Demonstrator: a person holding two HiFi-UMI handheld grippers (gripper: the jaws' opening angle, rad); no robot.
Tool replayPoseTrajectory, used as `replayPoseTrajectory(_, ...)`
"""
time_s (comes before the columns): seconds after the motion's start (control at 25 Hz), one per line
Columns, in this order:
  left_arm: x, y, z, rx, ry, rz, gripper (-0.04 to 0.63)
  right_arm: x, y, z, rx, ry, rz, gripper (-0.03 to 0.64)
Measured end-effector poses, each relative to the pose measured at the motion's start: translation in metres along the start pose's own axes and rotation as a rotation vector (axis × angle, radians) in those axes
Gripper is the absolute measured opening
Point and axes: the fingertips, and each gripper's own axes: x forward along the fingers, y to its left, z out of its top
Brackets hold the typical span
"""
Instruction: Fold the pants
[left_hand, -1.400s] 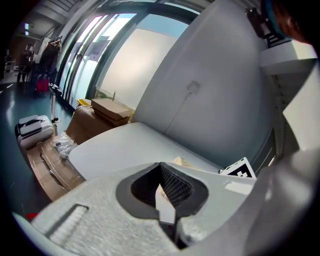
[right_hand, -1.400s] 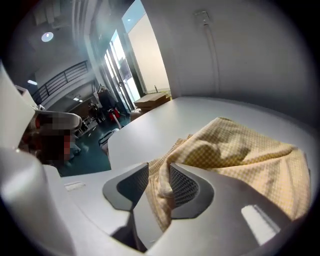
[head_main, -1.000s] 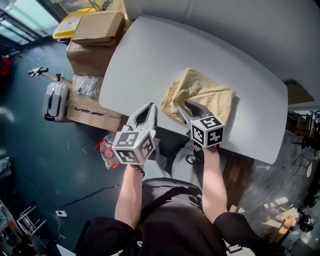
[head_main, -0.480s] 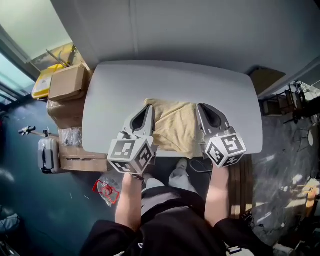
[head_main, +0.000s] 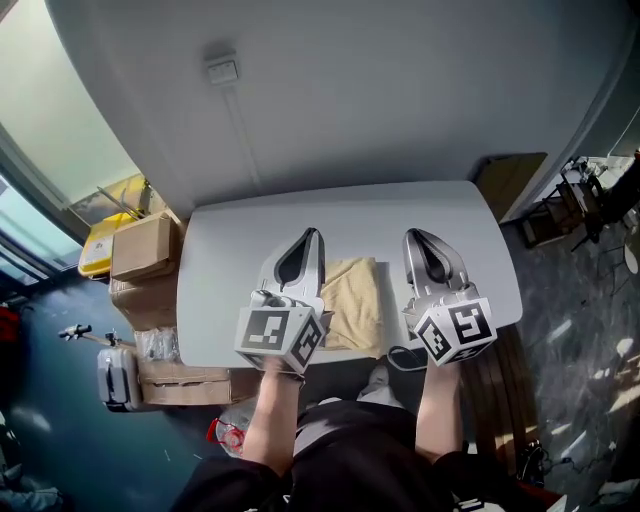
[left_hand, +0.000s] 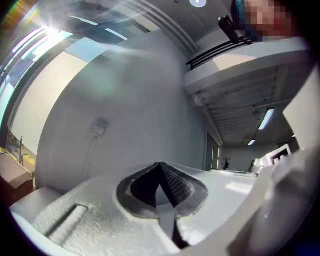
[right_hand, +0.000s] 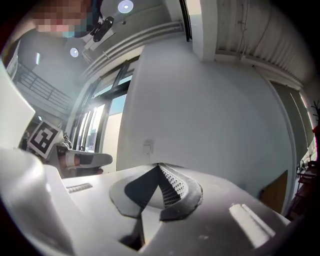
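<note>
The tan pants (head_main: 355, 300) lie folded in a small stack at the near edge of the grey table (head_main: 225, 260), seen in the head view. Both grippers are held high above them and point level toward the wall. My left gripper (head_main: 312, 233) is over the stack's left edge, its jaws closed tip to tip with nothing in them (left_hand: 160, 164). My right gripper (head_main: 412, 235) is to the right of the stack, also shut and empty (right_hand: 159, 165). Neither gripper view shows the pants, only the wall.
Cardboard boxes (head_main: 145, 247) and a yellow bin (head_main: 98, 240) stand left of the table, with a small suitcase (head_main: 117, 375) on the floor below them. A brown board (head_main: 508, 178) leans at the table's right end. A wall socket (head_main: 222, 70) sits above.
Both grippers have risen from the pants at the table's near edge to well above it. The right jaws, open over the cloth a second ago, are closed. The head view has tilted up toward the wall.
</note>
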Motion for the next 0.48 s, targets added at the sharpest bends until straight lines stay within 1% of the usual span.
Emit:
replayPoseTrajectory(0.16, 0.001, -0.012, 0.006, 0.039, -0.004, -0.018, 0.005, 0.002, 0.003, 0.001, -0.002, -0.003, 0.017, 0.003)
replayPoseTrajectory(0.48, -0.007, -0.01, 0.009, 0.056, -0.004, 0.014, 0.005, 0.009, 0.026, -0.003, -0.017, 0.014, 0.083, 0.003)
